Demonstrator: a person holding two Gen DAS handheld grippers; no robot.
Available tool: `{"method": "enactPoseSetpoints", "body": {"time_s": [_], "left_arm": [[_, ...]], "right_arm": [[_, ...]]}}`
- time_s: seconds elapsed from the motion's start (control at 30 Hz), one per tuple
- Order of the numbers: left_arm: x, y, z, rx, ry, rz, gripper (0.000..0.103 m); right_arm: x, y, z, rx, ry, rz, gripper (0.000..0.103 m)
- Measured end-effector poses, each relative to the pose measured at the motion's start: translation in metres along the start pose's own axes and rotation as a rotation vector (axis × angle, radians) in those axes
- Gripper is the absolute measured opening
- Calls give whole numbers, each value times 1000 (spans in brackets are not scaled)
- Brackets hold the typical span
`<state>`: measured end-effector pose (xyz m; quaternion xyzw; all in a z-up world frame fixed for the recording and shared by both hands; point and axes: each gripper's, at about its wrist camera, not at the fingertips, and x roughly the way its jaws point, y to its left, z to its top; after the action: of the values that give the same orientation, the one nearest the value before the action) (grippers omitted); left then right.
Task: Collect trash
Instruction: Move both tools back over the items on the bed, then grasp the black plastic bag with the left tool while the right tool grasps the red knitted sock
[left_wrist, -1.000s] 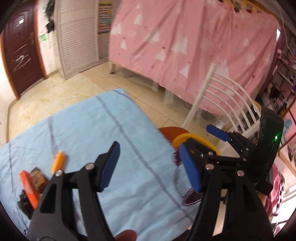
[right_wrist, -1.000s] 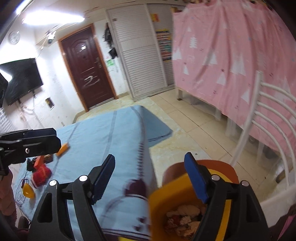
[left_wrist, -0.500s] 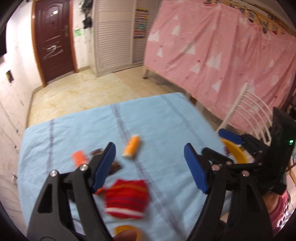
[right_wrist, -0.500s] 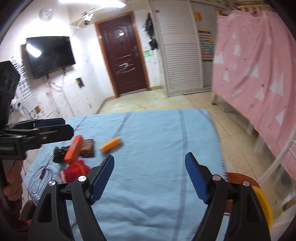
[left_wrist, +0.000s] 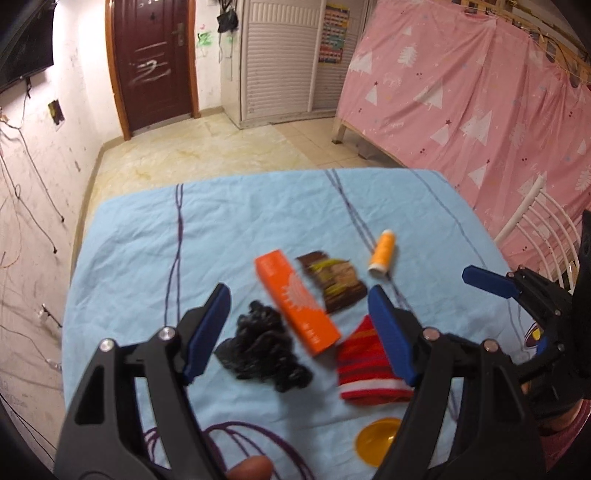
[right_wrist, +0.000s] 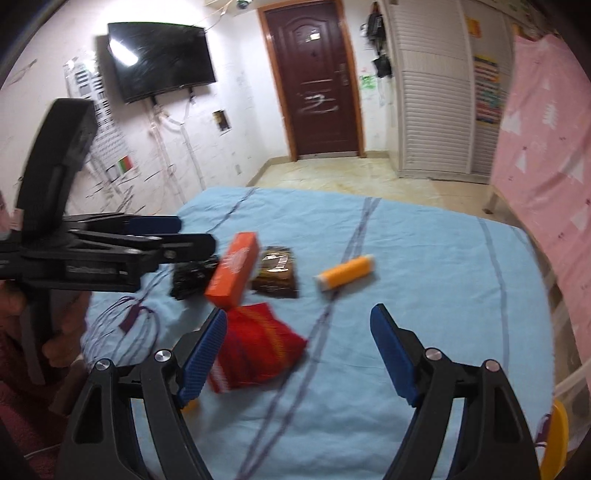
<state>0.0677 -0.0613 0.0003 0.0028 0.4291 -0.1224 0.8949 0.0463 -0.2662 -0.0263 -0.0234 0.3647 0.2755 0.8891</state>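
— Now over the blue-sheeted table (left_wrist: 147, 240), the left gripper (left_wrist: 299, 325) stands wide, nothing between its blue pads; a second ago it faced the table's edge and a yellow bin by a white chair. What else has changed?

— Likewise the right gripper (right_wrist: 297, 349), jaws wide and empty, which earlier looked down into that bin; only the bin's yellow rim (right_wrist: 557, 435) shows now, at the frame's lower right.

— What is hard to read?

— Motion blur softens the near items. A red striped cloth (left_wrist: 369, 365) is half hidden behind the left gripper's right finger; a yellow disc (left_wrist: 376, 439) below it is cut off.

— And the trash itself?

— Clustered mid-table: a crumpled black bag (left_wrist: 262, 347), an orange carton (left_wrist: 295, 299) just beside it, a brown wrapper (left_wrist: 332, 284) touching the carton, and an orange bottle (left_wrist: 382, 253) lying apart to the right.
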Motion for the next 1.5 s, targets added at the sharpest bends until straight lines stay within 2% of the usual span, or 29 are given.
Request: {"method": "enactPoseSetpoints", "body": {"time_s": [0.23,0.53,0.77,1.0,1.23,1.27,1.3,1.33,1.37,1.43,1.5], "left_arm": [[17,17,-17,-39,49,6,73],[26,25,-28,-51,68,-5,73],[23,29,-32,-51,57,-41,63],[22,34,-42,-47,73,-138,63],[26,35,-46,-38,70,-102,61],[26,34,-45,-34,68,-93,55],[27,32,-44,-30,69,-84,52],[28,32,-44,-28,70,-79,45],[29,31,-43,-23,68,-70,38],[31,30,-43,-21,62,-58,31],[31,29,-44,-16,54,-40,20]], "right_arm": [[21,27,1,-60,74,38,74],[51,46,-1,-109,171,-7,74],[60,45,-2,-110,188,-16,74],[60,43,-3,-94,180,-14,74],[59,43,-3,-90,175,-16,73],[60,42,-3,-81,177,-14,71],[60,40,-3,-70,179,-7,64],[60,39,-2,-64,181,-1,56],[60,38,-2,-59,183,7,53],[59,37,-3,-60,177,6,39],[58,38,-3,-61,170,10,29]]}}
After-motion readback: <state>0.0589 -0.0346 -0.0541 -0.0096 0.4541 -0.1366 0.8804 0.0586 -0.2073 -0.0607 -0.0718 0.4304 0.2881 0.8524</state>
